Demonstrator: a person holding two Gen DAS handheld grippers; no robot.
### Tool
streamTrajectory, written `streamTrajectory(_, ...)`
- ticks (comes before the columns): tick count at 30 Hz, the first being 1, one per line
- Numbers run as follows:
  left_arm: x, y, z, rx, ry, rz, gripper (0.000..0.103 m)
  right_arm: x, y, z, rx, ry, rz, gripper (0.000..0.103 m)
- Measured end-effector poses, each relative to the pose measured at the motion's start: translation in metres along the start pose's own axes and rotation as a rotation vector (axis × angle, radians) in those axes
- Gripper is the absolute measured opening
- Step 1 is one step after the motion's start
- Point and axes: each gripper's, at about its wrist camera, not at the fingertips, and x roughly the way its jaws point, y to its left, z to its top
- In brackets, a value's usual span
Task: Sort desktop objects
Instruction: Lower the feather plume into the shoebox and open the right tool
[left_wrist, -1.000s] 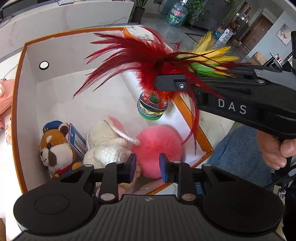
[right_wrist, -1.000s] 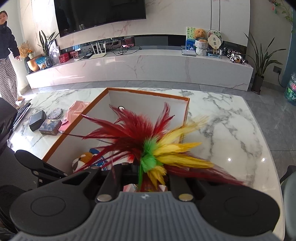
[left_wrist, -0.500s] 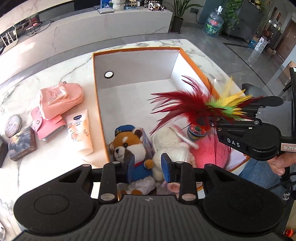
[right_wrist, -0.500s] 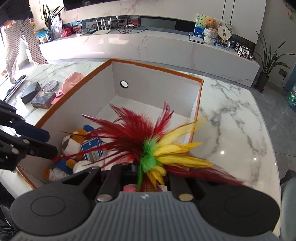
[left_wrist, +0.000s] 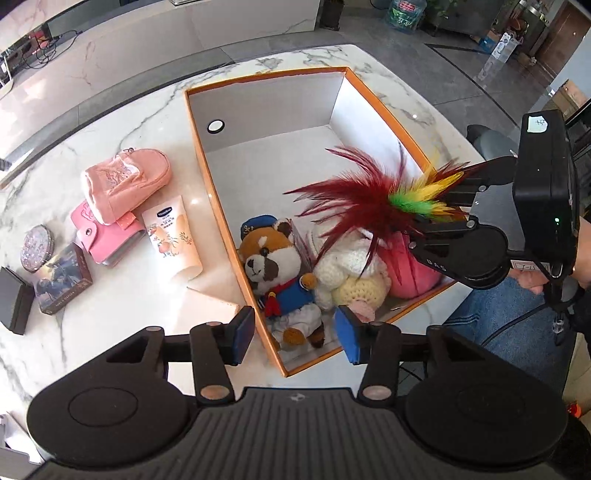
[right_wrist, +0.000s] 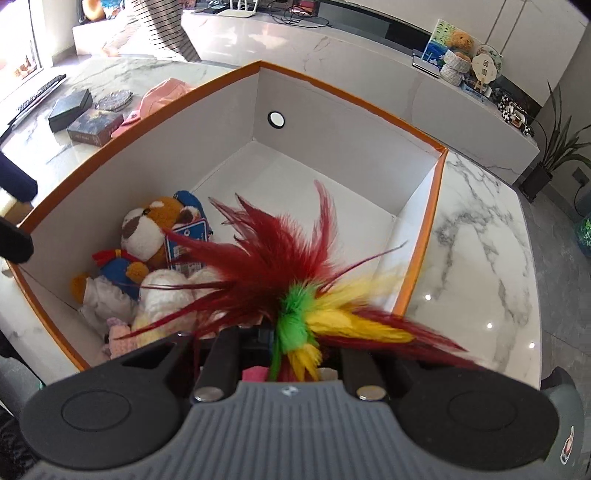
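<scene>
- Left gripper (left_wrist: 293, 334) has pulled back from the box (left_wrist: 236, 251), its fingers now spread wider, holding nothing.
- Right gripper (right_wrist: 282, 339) still clamps the feather toy (left_wrist: 373, 206), now lower over the plush toys (left_wrist: 280, 266) inside.
- Pink pouch (left_wrist: 125, 182) stays on the table (left_wrist: 110, 295).

Bright daylight, glare spots on marble table (right_wrist: 480, 258), fisheye-bent edges

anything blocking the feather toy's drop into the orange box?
Nothing visible. The right gripper holds the feather toy above the orange box; the plush toys crowd the near end, while the floor beyond them is bare.
</scene>
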Motion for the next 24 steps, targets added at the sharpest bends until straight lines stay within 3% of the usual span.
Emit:
streamTrajectory(3,0.000,0.006,0.002,-0.009,0.007,0.007,0.057,-0.007,-0.001,-0.003,-0.011,-0.009,-0.005,0.016)
streamTrajectory(4,0.003,0.009,0.003,-0.018,0.015,-0.003,0.057,-0.013,-0.002,-0.004,-0.002,-0.022,-0.006,0.021)
streamTrajectory(10,0.029,0.017,0.002,-0.061,0.062,-0.048,0.057,-0.047,-0.024,-0.010,0.132,-0.118,0.040,0.027)
streamTrajectory(13,0.036,0.014,0.001,-0.048,0.079,-0.048,0.044,-0.052,-0.030,-0.011,0.163,-0.128,0.023,0.027)
streamTrajectory(17,0.036,0.009,-0.001,-0.019,0.082,-0.012,0.033,-0.047,-0.032,-0.019,0.192,-0.099,0.062,0.024)
streamTrajectory(24,0.037,0.004,-0.002,-0.012,0.078,-0.020,0.029,-0.037,-0.034,-0.028,0.209,-0.072,0.053,0.013)
